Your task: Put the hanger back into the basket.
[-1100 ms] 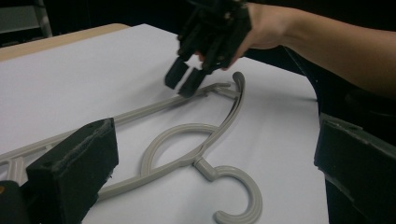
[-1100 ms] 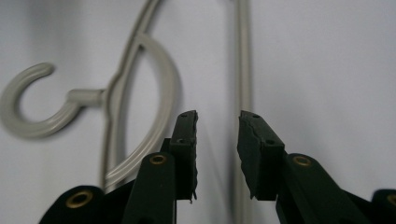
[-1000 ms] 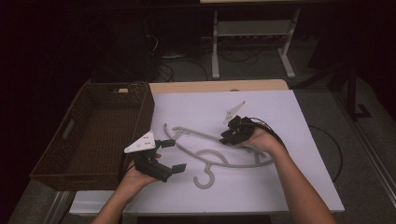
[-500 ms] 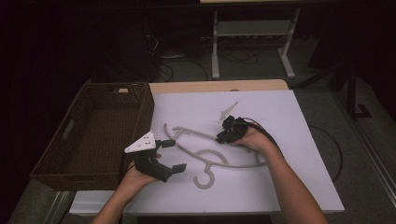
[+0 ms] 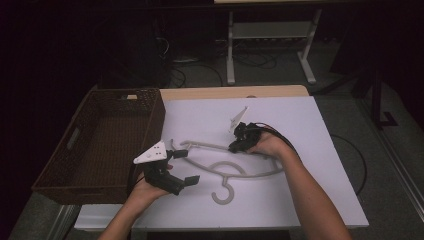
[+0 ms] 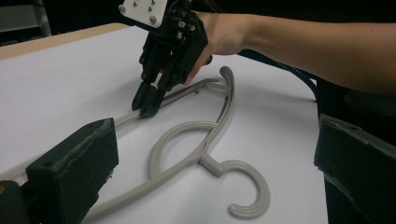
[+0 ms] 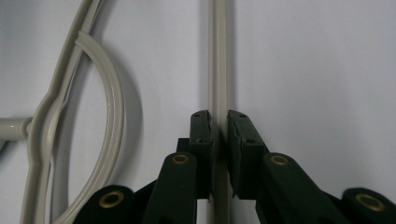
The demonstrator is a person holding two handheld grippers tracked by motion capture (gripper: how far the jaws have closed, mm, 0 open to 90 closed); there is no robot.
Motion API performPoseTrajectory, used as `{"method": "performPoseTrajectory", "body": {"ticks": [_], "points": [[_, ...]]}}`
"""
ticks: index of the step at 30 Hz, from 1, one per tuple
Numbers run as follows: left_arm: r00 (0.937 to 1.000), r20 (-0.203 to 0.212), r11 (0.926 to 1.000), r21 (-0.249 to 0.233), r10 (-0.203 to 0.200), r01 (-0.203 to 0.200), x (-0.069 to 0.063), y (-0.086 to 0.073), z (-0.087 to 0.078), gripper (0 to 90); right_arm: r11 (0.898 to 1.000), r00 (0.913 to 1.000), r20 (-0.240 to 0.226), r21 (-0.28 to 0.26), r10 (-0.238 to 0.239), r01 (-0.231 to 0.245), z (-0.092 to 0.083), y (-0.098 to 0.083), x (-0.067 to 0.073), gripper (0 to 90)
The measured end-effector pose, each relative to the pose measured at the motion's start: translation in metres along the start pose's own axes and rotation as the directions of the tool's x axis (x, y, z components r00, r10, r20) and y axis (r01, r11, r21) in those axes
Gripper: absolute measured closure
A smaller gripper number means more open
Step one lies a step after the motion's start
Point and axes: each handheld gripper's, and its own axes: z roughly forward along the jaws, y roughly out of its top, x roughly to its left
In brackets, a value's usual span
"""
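With the hanger's [image 5: 227, 167] straight bar running lengthwise between its jaws, R gripper [image 7: 219, 122] has just clamped on; L gripper [image 5: 182, 167] gapes wide nearby.

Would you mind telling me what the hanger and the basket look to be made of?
The hanger looks like moulded plastic: pale grey, smooth, slightly glossy, with ribbed bars and a one-piece hook. The basket looks woven, perhaps wicker or rattan: dark brown with a fine weave on its walls, though the dim light leaves that open.
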Motion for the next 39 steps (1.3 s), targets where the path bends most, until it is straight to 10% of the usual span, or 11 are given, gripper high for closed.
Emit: {"method": "performPoseTrajectory", "body": {"ticks": [6, 14, 23, 39], "points": [[1.0000, 0.000, 1.0000, 0.001, -0.002, 0.002, 0.000, 0.000, 0.000, 0.0, 0.999, 0.9988, -0.031, -0.013, -0.038, 0.038, 0.009, 0.008, 0.007, 80.2], [1.0000, -0.005, 0.9999, -0.005, -0.009, 0.009, 0.000, 0.000, -0.002, 0.0, 0.995, 0.9979, 0.012, -0.079, 0.063, -0.062, -0.012, 0.003, 0.008, 64.5], [1.0000, -0.009, 1.0000, 0.008, 0.002, -0.002, 0.001, 0.000, -0.001, 0.0, 0.972, 0.9699, 0.128, -0.138, 0.207, -0.189, -0.054, -0.026, 0.030, 88.4], [0.9999, -0.014, 1.0000, -0.006, -0.002, 0.002, 0.002, 0.000, -0.003, 0.0, 0.966, 0.9522, 0.172, -0.093, 0.252, -0.239, -0.063, -0.074, 0.062, 89.5]]}}
